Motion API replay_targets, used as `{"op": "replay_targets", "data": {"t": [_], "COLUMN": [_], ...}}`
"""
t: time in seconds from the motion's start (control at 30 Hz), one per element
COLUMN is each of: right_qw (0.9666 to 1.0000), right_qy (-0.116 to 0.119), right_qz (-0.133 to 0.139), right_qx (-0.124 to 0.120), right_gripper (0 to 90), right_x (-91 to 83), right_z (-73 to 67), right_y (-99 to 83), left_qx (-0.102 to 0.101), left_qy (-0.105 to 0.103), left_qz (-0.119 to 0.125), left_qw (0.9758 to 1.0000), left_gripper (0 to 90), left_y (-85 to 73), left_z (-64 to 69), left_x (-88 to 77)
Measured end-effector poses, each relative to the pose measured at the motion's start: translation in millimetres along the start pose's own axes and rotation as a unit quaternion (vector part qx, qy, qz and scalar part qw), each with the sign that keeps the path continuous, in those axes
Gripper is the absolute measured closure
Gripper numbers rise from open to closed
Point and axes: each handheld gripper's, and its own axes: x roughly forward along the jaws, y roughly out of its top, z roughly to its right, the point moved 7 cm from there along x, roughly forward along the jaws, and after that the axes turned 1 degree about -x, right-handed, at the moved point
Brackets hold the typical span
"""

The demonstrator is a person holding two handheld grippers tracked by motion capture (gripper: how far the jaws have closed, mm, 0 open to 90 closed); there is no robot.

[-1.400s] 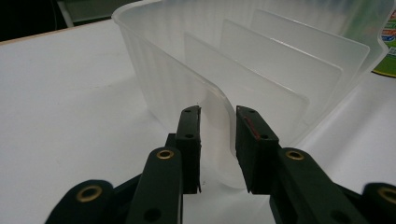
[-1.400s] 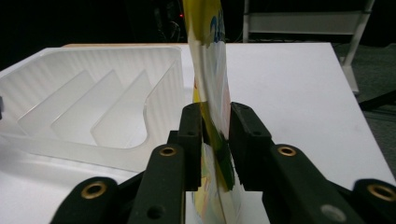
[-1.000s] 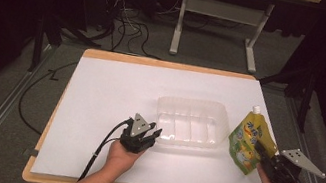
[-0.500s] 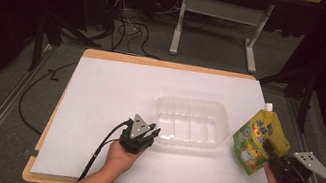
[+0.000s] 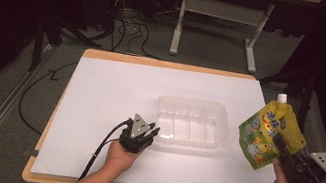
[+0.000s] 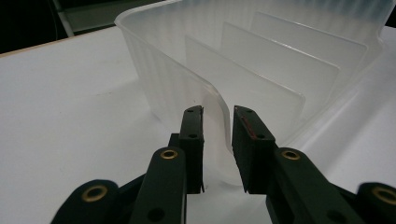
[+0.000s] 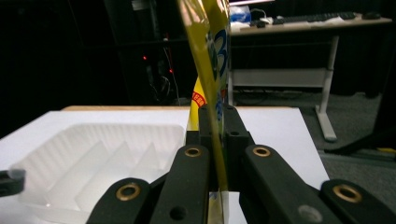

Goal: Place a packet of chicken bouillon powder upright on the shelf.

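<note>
Pouch (image 5: pixel 267 135) is hanging clamped in right gripper (image 5: pixel 280 142) jaws, not yet in tray (image 5: pixel 191 122); left gripper (image 5: pixel 152 133) jaws, just closing, are apparently pinching the tray's corner.

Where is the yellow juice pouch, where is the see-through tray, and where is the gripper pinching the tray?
yellow pouch (image 5: pixel 267 135), high view, on its printed front.
clear tray (image 5: pixel 193 108), high view, on its far wall.
left gripper (image 6: pixel 217 140), left gripper view, midway between its fingertips, at the tray's corner rim.
</note>
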Motion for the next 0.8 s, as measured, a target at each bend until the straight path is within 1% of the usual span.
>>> {"op": "replay_targets", "data": {"t": [0.07, 0.13, 0.2, 0.23, 0.33, 0.37, 0.43, 0.53, 0.57, 0.6, 0.67, 0.77, 0.8], "right_qw": [0.9999, 0.9998, 0.9994, 0.9992, 0.9984, 0.9984, 0.9977, 0.9973, 0.9971, 0.9971, 0.997, 0.9972, 0.9972], "right_qy": [0.004, 0.012, 0.021, 0.025, 0.037, 0.037, 0.05, 0.057, 0.06, 0.06, 0.064, 0.066, 0.066], "right_qz": [0.01, 0.017, 0.024, 0.03, 0.041, 0.041, 0.044, 0.044, 0.045, 0.045, 0.043, 0.036, 0.036], "right_qx": [-0.002, 0.003, 0.009, 0.007, 0.013, 0.013, 0.009, 0.007, 0.01, 0.01, 0.008, 0.005, 0.005], "right_gripper": [90.0, 90.0, 90.0, 90.0, 90.0, 90.0, 90.0, 90.0, 90.0, 90.0, 90.0, 90.0, 90.0], "right_x": [-1.7, -3.1, -4.4, -4.7, -4.8, -4.8, -0.2, 8.8, 13.2, 13.2, 29.3, 43.9, 43.9], "right_z": [-5.2, -10.1, -15.4, -17.9, -26.7, -26.7, -38.6, -48.0, -51.2, -51.2, -61.8, -71.2, -71.2], "right_y": [4.7, 8.1, 11.8, 14.2, 20.9, 20.9, 25.7, 28.0, 28.5, 28.5, 29.0, 28.1, 28.1], "left_qx": [0.0, -0.002, -0.003, -0.004, -0.005, -0.005, -0.005, -0.01, -0.011, -0.011, -0.013, -0.013, -0.013], "left_qy": [0.002, 0.003, 0.0, 0.0, -0.003, -0.003, -0.005, -0.005, -0.006, -0.006, -0.006, -0.005, -0.005], "left_qz": [0.0, 0.0, -0.002, -0.001, -0.006, -0.006, -0.006, 0.0, -0.001, -0.001, -0.004, -0.005, -0.005], "left_qw": [1.0, 1.0, 1.0, 1.0, 1.0, 1.0, 1.0, 0.9999, 0.9999, 0.9999, 0.9999, 0.9999, 0.9999], "left_gripper": [74.5, 74.8, 74.8, 74.7, 73.5, 72.7, 71.3, 68.1, 66.9, 65.1, 63.3, 62.5, 62.3], "left_y": [0.1, 0.2, -0.1, -0.1, -1.2, -1.2, -1.2, 0.3, 0.5, 0.5, -0.2, -1.3, -1.3], "left_z": [-0.8, -1.5, -2.1, -2.0, -1.3, -1.3, -0.6, -0.9, -1.2, -1.2, -1.5, -1.5, -1.5], "left_x": [-0.1, 0.0, -0.5, -0.4, 0.0, 0.0, 0.1, -0.9, -1.5, -1.5, -1.8, -1.7, -1.7]}}
